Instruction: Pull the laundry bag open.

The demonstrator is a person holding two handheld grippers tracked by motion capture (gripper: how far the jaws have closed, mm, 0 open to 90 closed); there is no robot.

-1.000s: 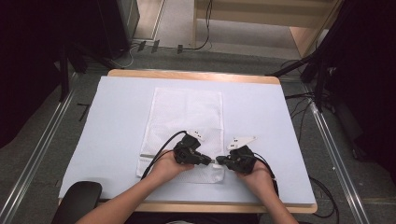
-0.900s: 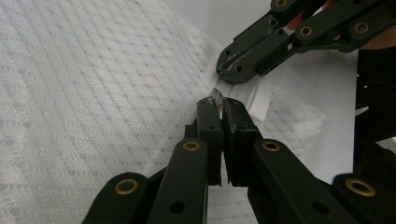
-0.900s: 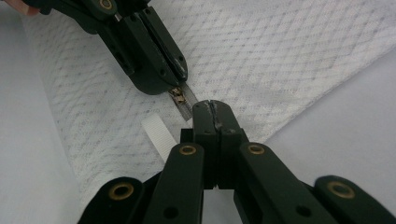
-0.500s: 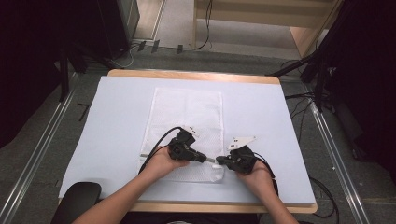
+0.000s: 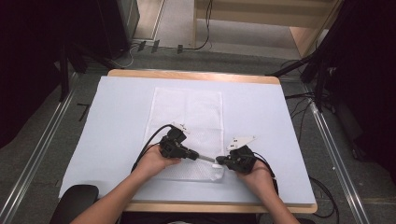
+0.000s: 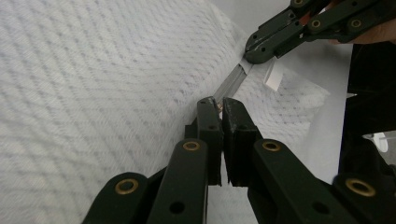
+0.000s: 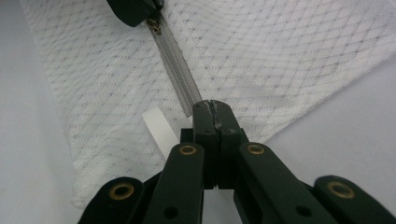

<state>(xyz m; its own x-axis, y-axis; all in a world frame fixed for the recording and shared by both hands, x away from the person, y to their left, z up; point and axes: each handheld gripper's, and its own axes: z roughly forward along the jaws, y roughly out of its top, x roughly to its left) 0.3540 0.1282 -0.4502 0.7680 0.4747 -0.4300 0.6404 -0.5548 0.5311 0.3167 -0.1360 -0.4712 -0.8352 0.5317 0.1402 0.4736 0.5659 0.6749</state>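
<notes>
White mesh bag (image 5: 187, 116) — diamond-weave, flat; grey toothed zipper (image 7: 177, 65) pinched by both jaws.

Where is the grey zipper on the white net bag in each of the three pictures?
High view: the zipper is a short grey strip low in the middle, between the left gripper and the right gripper.
Left gripper view: it runs up and right of centre, from the near jaws to the other gripper.
Right gripper view: it slants from top left down to the centre.
Shared landmark: the white net bag under it.
</notes>
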